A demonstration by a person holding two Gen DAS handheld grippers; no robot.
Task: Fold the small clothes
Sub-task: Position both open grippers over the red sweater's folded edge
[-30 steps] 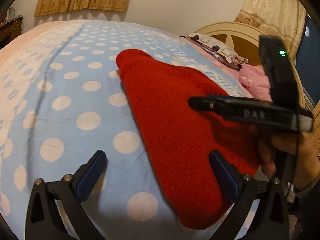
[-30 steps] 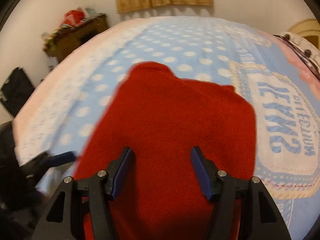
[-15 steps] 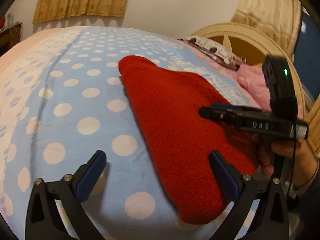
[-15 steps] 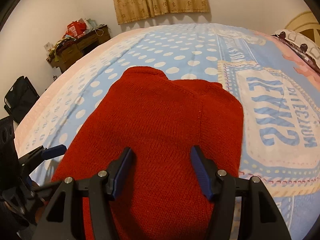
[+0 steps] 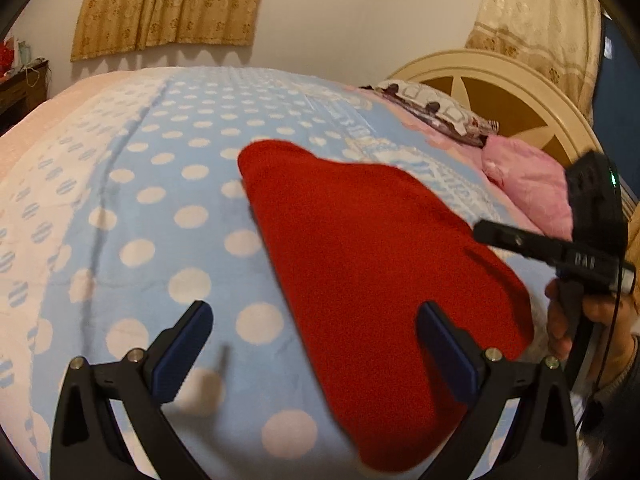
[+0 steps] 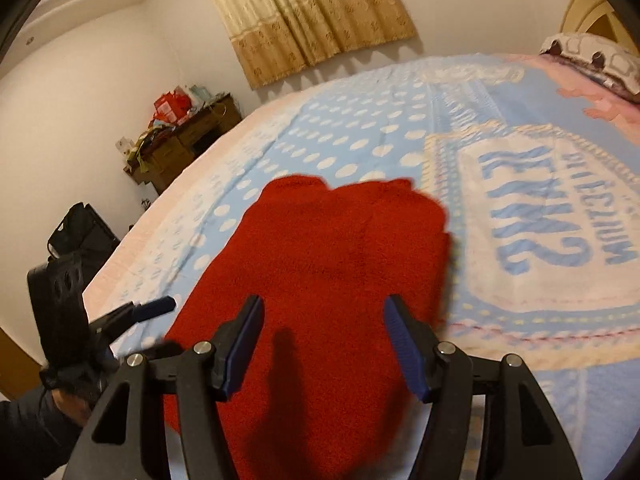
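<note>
Both tools apart (nothing gripped) over red knit [image 6: 320, 280], bedspread [image 5: 160, 240] roomy L.

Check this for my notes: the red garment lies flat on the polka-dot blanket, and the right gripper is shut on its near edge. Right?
Not quite. The red garment does lie on the polka-dot blanket, but the right gripper is open above it, its jaws just opening, gripping nothing. The right wrist view shows this.

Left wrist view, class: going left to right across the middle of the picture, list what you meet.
Pale pink bed edge → blue polka-dot blanket → red knitted garment → pink pillow → black right tongs in a hand.
</note>
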